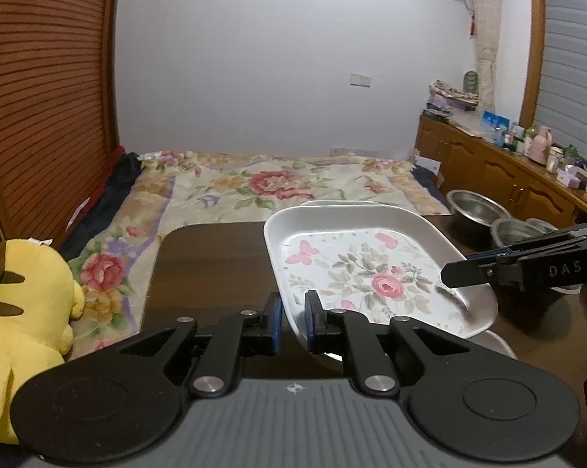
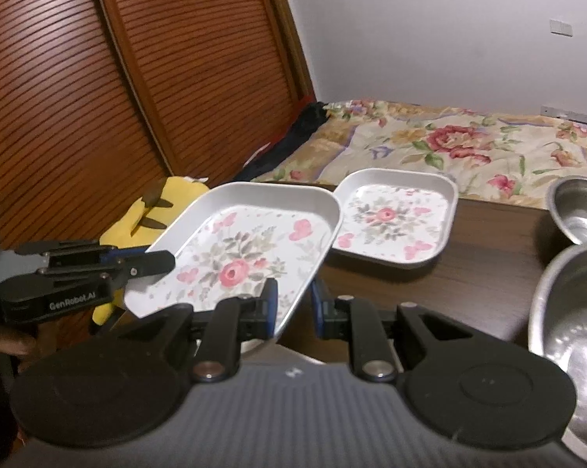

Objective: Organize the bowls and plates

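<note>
A: White-rimmed floral plate (image 2: 250, 249), item one: it is hanging tilted above the dark tabletop (image 2: 469, 273), carried between both tools. The left gripper (image 1: 293, 321) is closing its jaws on the near rim, the blue pads (image 1: 276, 323) sitting either side of the plate's edge. The right gripper (image 2: 293, 308) is doing the same on the opposite rim.

B: Item two?

A: Second floral plate (image 2: 395, 222), lying flat on the tabletop just beyond the carried one, their corners nearly meeting. The carried plate's long axis is running from the left gripper's jaws towards that second plate, so stacking is, in my judgement, asking for a push away and to the right, the right gripper being nearer the target.

B: Bowls?

A: Two steel bowls (image 2: 578, 210) are standing at the right of the tabletop, well apart from the plates.

B: Differences between views?

A: Right wrist view is showing the whole second plate; left wrist view is giving only a sliver of its rim behind the carried one. Left wrist view is showing something white under the carried plate, which I cannot identify. A yellow plush toy (image 1: 24, 300) is resting on the floral bed (image 1: 262, 187) alongside.
</note>
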A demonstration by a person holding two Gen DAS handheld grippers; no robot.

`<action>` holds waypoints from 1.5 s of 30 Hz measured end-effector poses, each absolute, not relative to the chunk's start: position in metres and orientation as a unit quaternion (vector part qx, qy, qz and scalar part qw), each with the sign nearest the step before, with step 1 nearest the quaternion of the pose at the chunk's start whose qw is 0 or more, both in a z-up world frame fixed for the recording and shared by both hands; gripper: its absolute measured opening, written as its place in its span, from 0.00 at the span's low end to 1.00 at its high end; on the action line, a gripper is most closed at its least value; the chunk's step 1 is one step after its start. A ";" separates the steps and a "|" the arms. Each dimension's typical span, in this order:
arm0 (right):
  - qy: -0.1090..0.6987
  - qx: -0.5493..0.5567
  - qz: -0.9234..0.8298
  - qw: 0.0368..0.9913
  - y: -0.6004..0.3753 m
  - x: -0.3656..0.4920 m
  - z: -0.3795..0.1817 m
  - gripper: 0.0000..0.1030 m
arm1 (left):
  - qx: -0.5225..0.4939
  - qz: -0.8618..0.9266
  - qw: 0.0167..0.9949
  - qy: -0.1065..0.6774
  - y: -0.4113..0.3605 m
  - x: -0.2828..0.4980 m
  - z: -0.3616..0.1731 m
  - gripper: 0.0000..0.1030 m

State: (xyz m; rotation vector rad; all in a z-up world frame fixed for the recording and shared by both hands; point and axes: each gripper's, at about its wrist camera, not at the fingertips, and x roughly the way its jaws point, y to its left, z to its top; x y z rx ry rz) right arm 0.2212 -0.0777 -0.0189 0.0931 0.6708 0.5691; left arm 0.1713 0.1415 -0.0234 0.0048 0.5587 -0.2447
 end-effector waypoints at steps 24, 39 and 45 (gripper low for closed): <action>0.313 0.093 0.255 0.910 -0.135 0.157 -0.047 0.20 | 0.000 -0.169 0.939 0.298 0.094 0.112 -0.041 0.15; 0.314 0.129 0.239 0.910 -0.145 0.141 -0.072 0.20 | 0.001 -0.169 0.932 0.319 0.087 0.100 -0.060 0.15; 0.301 0.135 0.235 0.914 -0.145 0.134 -0.079 0.20 | -0.005 -0.163 0.931 0.326 0.087 0.100 -0.067 0.15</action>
